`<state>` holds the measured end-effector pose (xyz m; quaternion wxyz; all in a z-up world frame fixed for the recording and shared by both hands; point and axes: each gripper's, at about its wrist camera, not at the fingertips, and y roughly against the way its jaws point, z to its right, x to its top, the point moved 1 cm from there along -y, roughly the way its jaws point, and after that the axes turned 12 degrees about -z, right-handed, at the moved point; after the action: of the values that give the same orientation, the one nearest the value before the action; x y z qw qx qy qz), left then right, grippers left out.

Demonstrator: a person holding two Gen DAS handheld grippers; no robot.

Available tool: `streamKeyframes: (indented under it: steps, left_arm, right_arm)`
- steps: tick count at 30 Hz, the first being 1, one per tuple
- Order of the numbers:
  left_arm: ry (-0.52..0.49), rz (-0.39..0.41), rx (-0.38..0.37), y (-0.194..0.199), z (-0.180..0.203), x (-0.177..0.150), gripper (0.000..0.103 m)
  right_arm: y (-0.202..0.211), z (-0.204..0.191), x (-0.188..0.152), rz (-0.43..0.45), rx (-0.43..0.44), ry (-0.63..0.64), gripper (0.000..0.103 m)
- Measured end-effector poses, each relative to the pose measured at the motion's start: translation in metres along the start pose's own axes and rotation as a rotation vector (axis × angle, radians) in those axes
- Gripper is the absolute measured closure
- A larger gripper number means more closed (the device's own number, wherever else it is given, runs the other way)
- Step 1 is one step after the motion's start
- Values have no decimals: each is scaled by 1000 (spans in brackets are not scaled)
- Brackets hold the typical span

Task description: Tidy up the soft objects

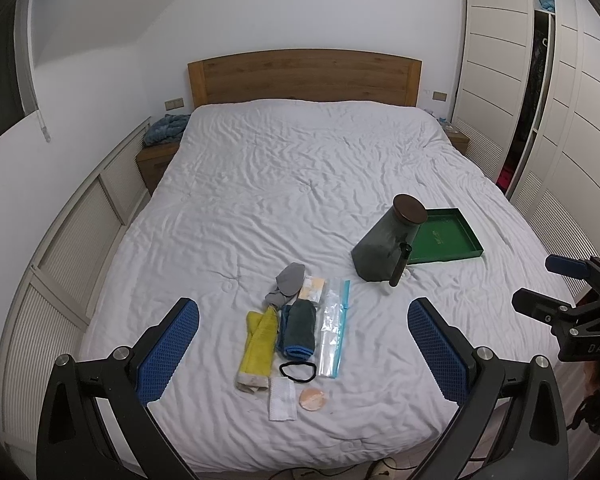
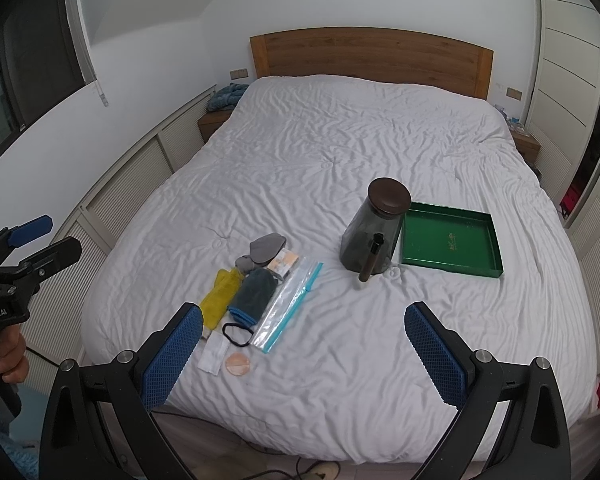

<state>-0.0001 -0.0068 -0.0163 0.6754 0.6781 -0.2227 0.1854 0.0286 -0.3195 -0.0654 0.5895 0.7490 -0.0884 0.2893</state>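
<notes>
Left wrist view: right tool point(image 1: 540, 284) at the right edge, wardrobe point(image 1: 500, 80) beyond it. Right wrist view alone shows a hand point(image 2: 10, 354) gripping the left tool point(image 2: 56, 236) at the left edge. Both tools hover above the bed's point(image 1: 300, 160) near end, fingers spread wide, empty. Soft things cluster near centre: yellow cloth point(image 1: 258, 344), blue towel point(image 1: 298, 330), grey sock point(image 1: 286, 282), hair band point(image 1: 298, 372), pad point(image 1: 313, 399), zip bag point(image 1: 334, 332) just right. Jar point(image 1: 388, 240) and green tray point(image 1: 446, 238) lie further right.
</notes>
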Motion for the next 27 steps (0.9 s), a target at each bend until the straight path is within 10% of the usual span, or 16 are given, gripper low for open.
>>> streamKeyframes:
  steps: [27]
  left_arm:
    - [-5, -13, -11, -9, 0, 5, 1]
  right_arm:
    - [-3, 1, 1, -3, 1, 0, 0]
